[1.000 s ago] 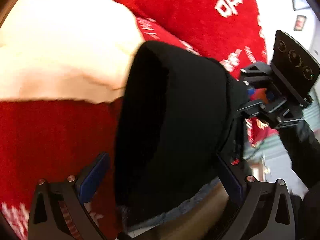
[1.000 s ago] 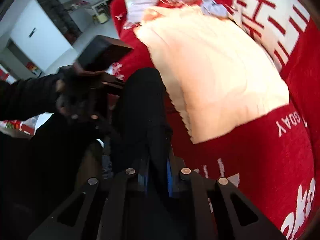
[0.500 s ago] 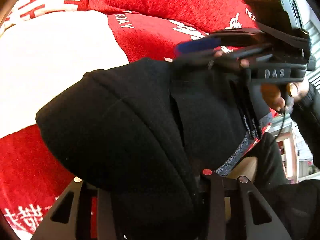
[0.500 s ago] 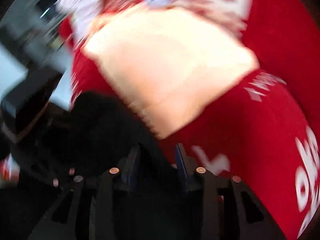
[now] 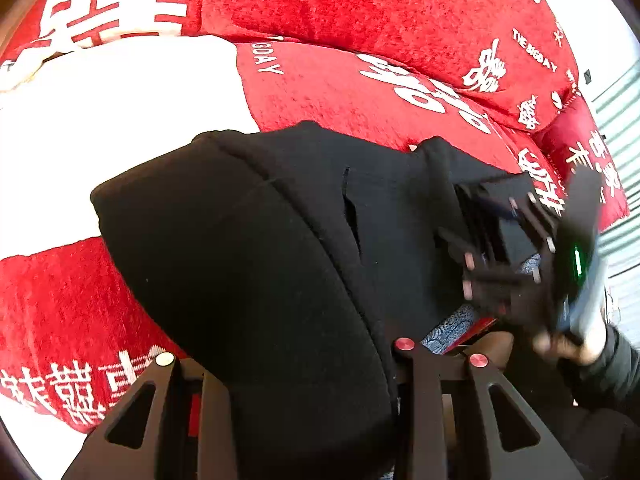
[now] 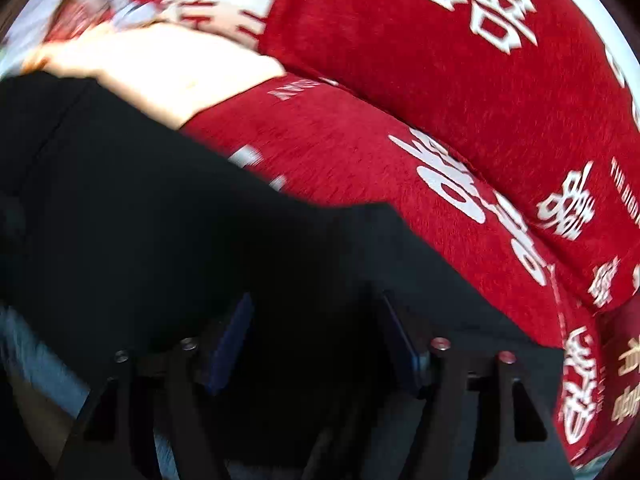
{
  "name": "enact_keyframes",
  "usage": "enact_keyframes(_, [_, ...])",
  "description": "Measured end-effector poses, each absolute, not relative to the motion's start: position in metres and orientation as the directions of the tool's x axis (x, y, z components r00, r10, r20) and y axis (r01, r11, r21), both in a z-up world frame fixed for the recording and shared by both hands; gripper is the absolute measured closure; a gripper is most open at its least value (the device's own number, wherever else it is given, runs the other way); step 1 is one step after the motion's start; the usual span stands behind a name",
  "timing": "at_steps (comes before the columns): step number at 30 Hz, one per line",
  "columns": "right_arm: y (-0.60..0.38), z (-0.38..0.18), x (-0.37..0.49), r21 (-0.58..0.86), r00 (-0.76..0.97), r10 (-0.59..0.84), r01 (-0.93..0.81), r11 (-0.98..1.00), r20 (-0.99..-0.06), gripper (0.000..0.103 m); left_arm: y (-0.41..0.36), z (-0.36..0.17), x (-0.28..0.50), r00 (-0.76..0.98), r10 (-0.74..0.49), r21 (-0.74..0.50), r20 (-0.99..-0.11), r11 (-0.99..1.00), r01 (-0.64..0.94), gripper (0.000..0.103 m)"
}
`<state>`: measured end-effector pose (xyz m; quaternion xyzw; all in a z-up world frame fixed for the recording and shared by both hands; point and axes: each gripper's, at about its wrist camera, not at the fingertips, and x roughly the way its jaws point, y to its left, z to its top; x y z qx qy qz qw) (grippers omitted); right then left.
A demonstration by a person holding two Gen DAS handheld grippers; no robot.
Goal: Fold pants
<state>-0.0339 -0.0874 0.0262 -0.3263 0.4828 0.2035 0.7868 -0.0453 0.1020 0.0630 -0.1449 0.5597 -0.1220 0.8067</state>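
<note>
Black pants point(image 5: 248, 240) lie folded on a red sofa seat point(image 5: 344, 100). In the left wrist view the cloth drapes over my left gripper point(image 5: 292, 364) and hides its fingertips; the arms stand close together around the fabric. The right gripper point(image 5: 496, 232) shows blurred at the pants' right end. In the right wrist view the pants point(image 6: 160, 208) fill the lower left, and my right gripper point(image 6: 316, 332) has its blue pads point(image 6: 232, 340) spread wide apart with black cloth lying between them.
A pale cream cushion point(image 5: 112, 112) lies on the seat left of the pants. The red backrest point(image 5: 400, 12) with white characters rises behind. A patterned blue-grey cloth point(image 5: 452, 324) peeks out under the pants at the seat's front edge.
The right gripper let go of the pants and its pads opened wide. It swung right. The pants went from hanging upright to lying flat on the seat.
</note>
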Motion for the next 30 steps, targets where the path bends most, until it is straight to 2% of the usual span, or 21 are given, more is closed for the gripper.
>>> enact_keyframes(3, [-0.088, 0.042, -0.060, -0.401, 0.544, 0.017, -0.638, 0.658, -0.839, 0.033, 0.098, 0.062, -0.043, 0.336, -0.330, -0.344, -0.882, 0.939, 0.018, 0.068])
enact_keyframes(7, [-0.096, 0.063, -0.072, -0.402, 0.590, 0.019, -0.572, 0.715, -0.807, 0.030, 0.101, 0.057, -0.043, 0.323, -0.323, -0.348, -0.889, 0.937, -0.019, 0.068])
enact_keyframes(13, [-0.099, 0.020, -0.068, -0.435, 0.572, -0.058, -0.551, 0.712, -0.819, 0.027, 0.097, 0.061, -0.046, 0.328, -0.312, -0.340, -0.892, 0.940, -0.032, 0.068])
enact_keyframes(16, [-0.093, 0.015, -0.052, -0.428, 0.607, -0.036, -0.515, 0.743, -0.794, 0.020, 0.095, 0.065, -0.047, 0.333, -0.308, -0.338, -0.891, 0.940, -0.034, 0.068])
enact_keyframes(20, [-0.081, 0.022, -0.036, -0.424, 0.581, -0.049, -0.531, 0.734, -0.812, 0.019, 0.091, 0.073, -0.049, 0.340, -0.302, -0.333, -0.891, 0.942, -0.036, 0.068])
enact_keyframes(23, [-0.111, 0.059, -0.042, -0.373, 0.624, -0.002, -0.465, 0.803, -0.782, 0.019, 0.086, 0.082, -0.053, 0.351, -0.294, -0.321, -0.889, 0.947, -0.019, 0.068])
enact_keyframes(25, [-0.141, 0.073, -0.044, -0.361, 0.631, -0.030, -0.404, 0.840, -0.775, 0.018, 0.080, 0.088, -0.054, 0.358, -0.282, -0.304, -0.890, 0.953, -0.004, 0.068])
enact_keyframes(30, [-0.192, 0.055, -0.048, -0.376, 0.560, -0.119, -0.369, 0.850, -0.820, 0.018, 0.061, 0.110, -0.054, 0.377, -0.274, -0.284, -0.885, 0.958, 0.031, 0.071])
